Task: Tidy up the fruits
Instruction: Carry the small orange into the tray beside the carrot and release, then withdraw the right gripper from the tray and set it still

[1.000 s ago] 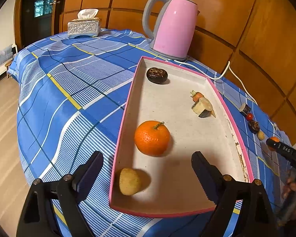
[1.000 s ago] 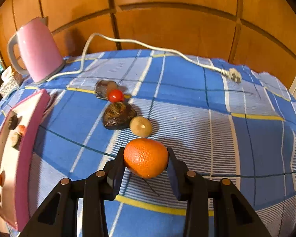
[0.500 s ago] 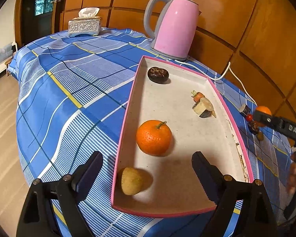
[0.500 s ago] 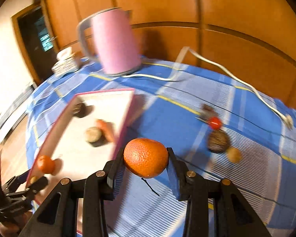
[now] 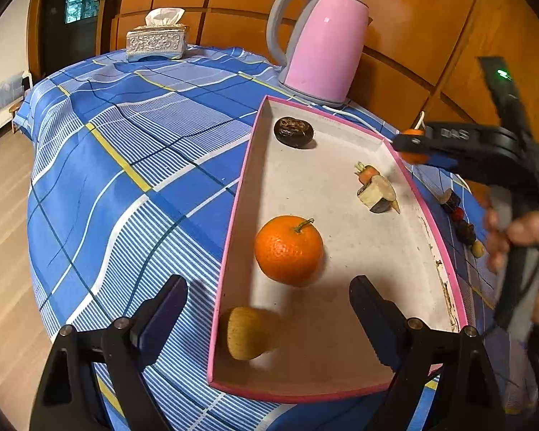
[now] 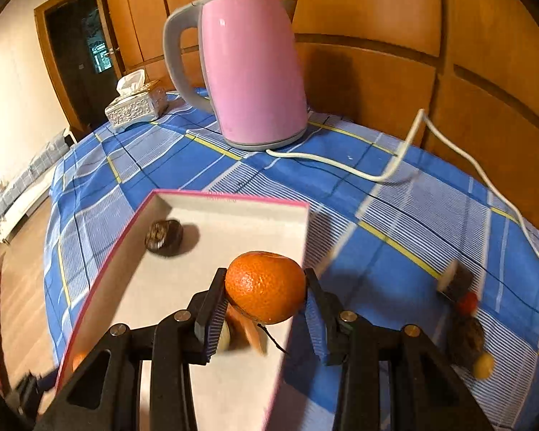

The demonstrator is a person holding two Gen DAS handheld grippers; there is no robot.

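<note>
My right gripper (image 6: pixel 264 309) is shut on an orange tangerine (image 6: pixel 266 285) and holds it in the air over the right rim of the pink-edged tray (image 6: pixel 230 198). In the left wrist view that gripper (image 5: pixel 409 143) hangs over the tray's far right edge (image 5: pixel 427 212). In the tray lie a second tangerine (image 5: pixel 289 249), a brown kiwi-like fruit (image 5: pixel 248 332), a dark wrinkled fruit (image 5: pixel 293 131) and a small carrot with a cut piece (image 5: pixel 375 190). My left gripper (image 5: pixel 267 310) is open and empty at the tray's near end.
A pink kettle (image 6: pixel 248 68) with a white cord (image 6: pixel 395 172) stands behind the tray. A tissue box (image 5: pixel 157 41) sits at the far left. Several small fruits (image 6: pixel 463 309) lie on the blue checked cloth right of the tray.
My right gripper lifted the tangerine off the cloth and carried it left, from beside the small fruits to above the tray's right rim. My left gripper stayed put.
</note>
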